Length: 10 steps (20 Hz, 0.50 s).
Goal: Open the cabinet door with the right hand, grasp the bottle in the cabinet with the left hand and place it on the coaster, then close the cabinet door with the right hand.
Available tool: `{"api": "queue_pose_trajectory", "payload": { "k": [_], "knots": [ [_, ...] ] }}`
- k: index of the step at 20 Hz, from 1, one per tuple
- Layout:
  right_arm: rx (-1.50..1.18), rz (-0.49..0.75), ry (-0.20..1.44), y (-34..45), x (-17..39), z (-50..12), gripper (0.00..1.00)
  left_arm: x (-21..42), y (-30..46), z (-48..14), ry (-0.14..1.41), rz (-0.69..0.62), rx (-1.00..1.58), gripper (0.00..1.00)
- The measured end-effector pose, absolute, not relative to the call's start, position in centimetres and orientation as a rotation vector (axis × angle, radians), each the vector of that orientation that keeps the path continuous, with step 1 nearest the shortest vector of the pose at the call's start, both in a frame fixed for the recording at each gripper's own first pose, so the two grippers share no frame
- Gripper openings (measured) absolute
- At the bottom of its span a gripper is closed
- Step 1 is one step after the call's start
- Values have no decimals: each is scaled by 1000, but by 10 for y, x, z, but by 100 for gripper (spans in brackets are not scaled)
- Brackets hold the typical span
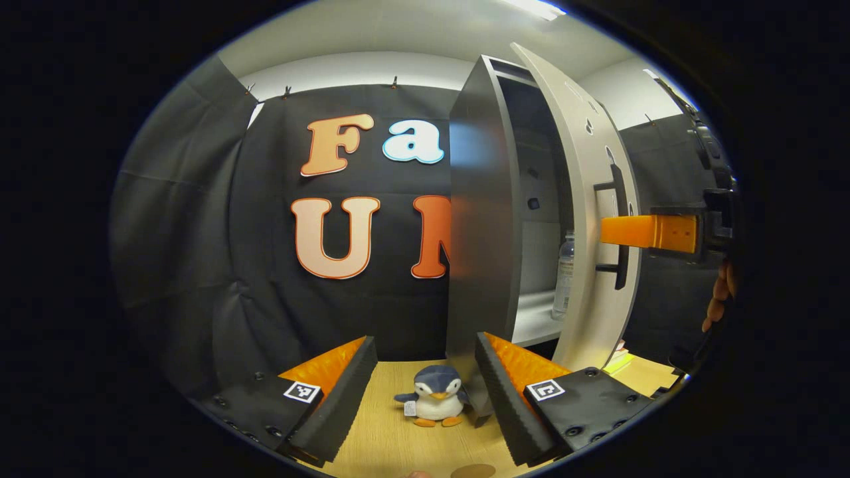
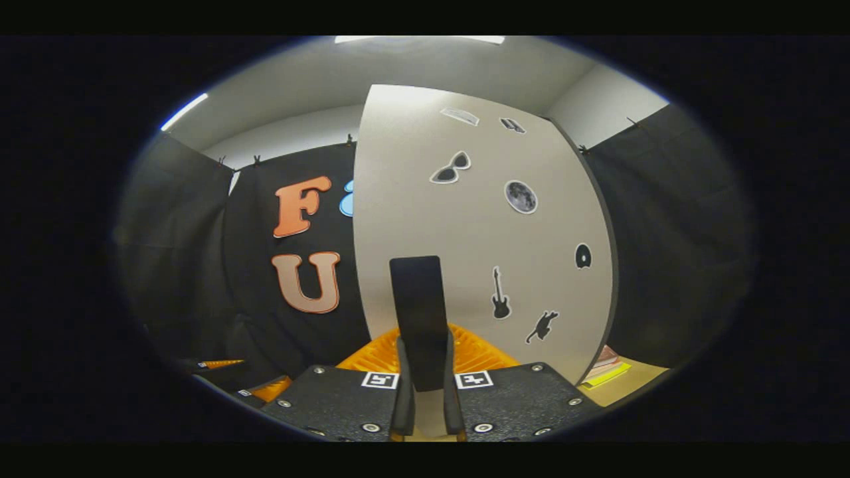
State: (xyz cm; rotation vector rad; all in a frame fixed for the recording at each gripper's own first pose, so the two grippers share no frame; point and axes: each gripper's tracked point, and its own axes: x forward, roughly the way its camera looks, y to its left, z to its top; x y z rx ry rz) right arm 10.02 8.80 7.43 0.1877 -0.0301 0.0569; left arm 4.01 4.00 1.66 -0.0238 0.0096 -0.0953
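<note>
In the left gripper view my left gripper (image 1: 425,392) hangs with its jaws spread wide and holding nothing above the wooden table (image 1: 385,441), a plush penguin (image 1: 433,396) sitting between the fingers. The grey cabinet (image 1: 481,219) stands ajar; inside on its pale shelf I see the bottle (image 1: 564,275), clear plastic, upright. The coaster (image 1: 473,471) peeks in at the bottom edge.

In the right gripper view my right gripper (image 2: 425,372) is clenched on the door's dark handle (image 2: 418,312), the stickered cabinet door (image 2: 485,232) facing me.
</note>
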Motion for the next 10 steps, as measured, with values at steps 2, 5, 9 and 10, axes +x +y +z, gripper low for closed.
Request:
{"api": "queue_pose_trajectory", "payload": {
  "k": [2,5,9,10],
  "knots": [
    [195,78,-34,85,97,74,16,40,32,17,4,-87,-29,97],
    [207,122,-31,82,86,77,16,28,17,16,-6,-73,-38,99],
    [207,136,-46,73,77,77,18,29,-4,18,-11,-71,-42,97],
    [206,140,-49,70,74,76,18,30,-10,20,-15,-72,-40,97]
  ]
}}
